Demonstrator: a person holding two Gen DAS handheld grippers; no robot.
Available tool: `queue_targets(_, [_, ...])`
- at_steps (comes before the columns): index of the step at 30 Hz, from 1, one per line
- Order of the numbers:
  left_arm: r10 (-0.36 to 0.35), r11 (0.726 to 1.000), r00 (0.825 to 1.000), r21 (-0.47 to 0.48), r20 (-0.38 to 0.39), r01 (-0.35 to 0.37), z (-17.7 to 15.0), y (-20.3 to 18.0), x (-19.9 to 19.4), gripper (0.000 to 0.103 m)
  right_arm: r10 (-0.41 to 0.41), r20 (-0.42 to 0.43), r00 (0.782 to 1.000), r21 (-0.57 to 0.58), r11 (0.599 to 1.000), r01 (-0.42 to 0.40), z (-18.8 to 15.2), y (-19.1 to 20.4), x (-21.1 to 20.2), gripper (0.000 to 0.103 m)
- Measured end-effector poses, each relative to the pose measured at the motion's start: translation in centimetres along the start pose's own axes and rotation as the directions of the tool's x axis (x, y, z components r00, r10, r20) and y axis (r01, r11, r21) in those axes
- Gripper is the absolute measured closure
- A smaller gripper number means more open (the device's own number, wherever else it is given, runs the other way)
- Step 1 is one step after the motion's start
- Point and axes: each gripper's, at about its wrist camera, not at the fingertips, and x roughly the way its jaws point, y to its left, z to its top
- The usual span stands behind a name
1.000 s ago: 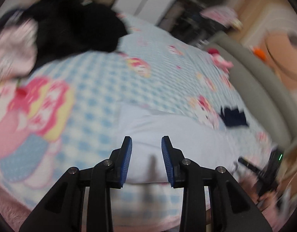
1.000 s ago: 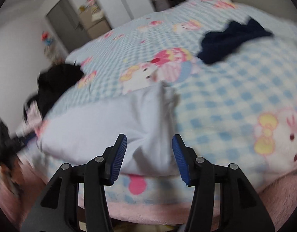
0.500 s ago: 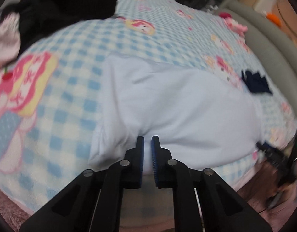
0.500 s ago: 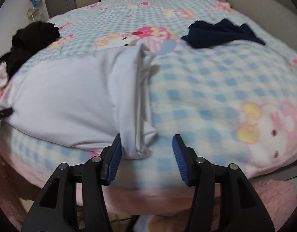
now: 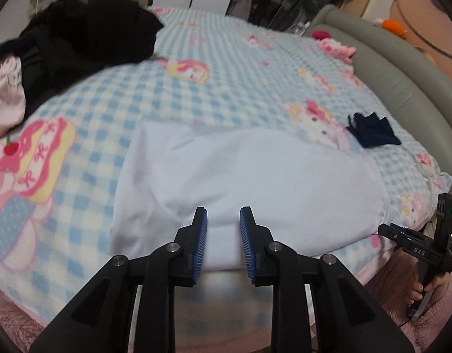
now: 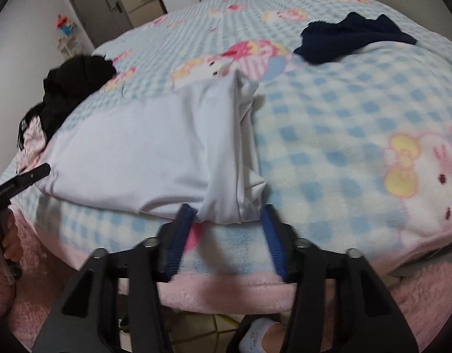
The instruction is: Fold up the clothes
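Observation:
A white garment (image 5: pixel 249 176) lies folded in a wide band along the near edge of the checked bed cover (image 5: pixel 196 103). My left gripper (image 5: pixel 223 214) hovers over its near hem with the jaws opening. The hem lies in the gap and neither pad presses on it. In the right wrist view the same garment (image 6: pixel 143 147) ends in a folded corner. My right gripper (image 6: pixel 226 210) straddles that corner, its jaws closing. The left pad is at the cloth's edge and the right pad stands clear of it.
A black clothes pile (image 5: pixel 88 35) and a pale pink garment (image 5: pixel 5 100) lie at the far left. A small navy garment (image 6: pixel 352 38) sits to the right. A grey padded bed frame (image 5: pixel 402 88) runs along the right. A socked foot (image 6: pixel 261 332) stands below the bed's edge.
The left jaws, open a second ago, shut on the hem and have now parted again. The right jaws have narrowed around the folded corner.

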Motion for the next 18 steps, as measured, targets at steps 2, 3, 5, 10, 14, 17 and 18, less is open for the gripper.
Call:
queue_targets(2, [0.007, 1.000, 1.000, -0.007, -0.024, -0.007, -0.1, -0.1, 0.7, 0.072, -0.026, -0.005, 1.000, -0.041, 0.999, 0.025, -0.4, 0.6, 0.5, 0.072])
queue_targets(3, [0.007, 1.000, 1.000, -0.001, -0.031, -0.007, -0.2, -0.1, 0.9, 0.072, -0.037, 0.000, 0.999, -0.060, 0.997, 0.037, -0.4, 0.8, 0.6, 0.073])
queue_targets(5, [0.004, 1.000, 0.999, 0.019, -0.035, -0.004, -0.4, -0.3, 1.1, 0.065, -0.063, 0.009, 0.998, -0.100, 0.993, 0.063, -0.6, 1.3, 0.7, 0.079])
queue_targets(10, [0.027, 0.999, 0.996, 0.038, -0.079, -0.024, -0.7, -0.1, 2.2, 0.065, -0.236, 0.056, 0.970, -0.262, 0.934, 0.242, -1.3, 3.7, 1.1, 0.086])
queue_targets(14, [0.012, 1.000, 0.997, 0.019, -0.079, -0.011, -0.6, 0.3, 2.1, 0.065, -0.278, 0.075, 0.958, -0.261, 0.921, 0.288, -1.1, 3.5, 1.2, 0.087])
queue_targets(17, [0.007, 1.000, 0.997, -0.004, -0.081, -0.007, -0.5, 0.8, 1.8, 0.069, -0.333, 0.075, 0.940, -0.194, 0.920, 0.341, -0.4, 1.8, 1.1, 0.098])
queue_targets(18, [-0.012, 1.000, 0.998, -0.018, -0.069, 0.011, -0.4, 1.0, 1.5, 0.069, -0.339, 0.066, 0.938, -0.154, 0.926, 0.345, -0.1, 0.9, 0.9, 0.098])
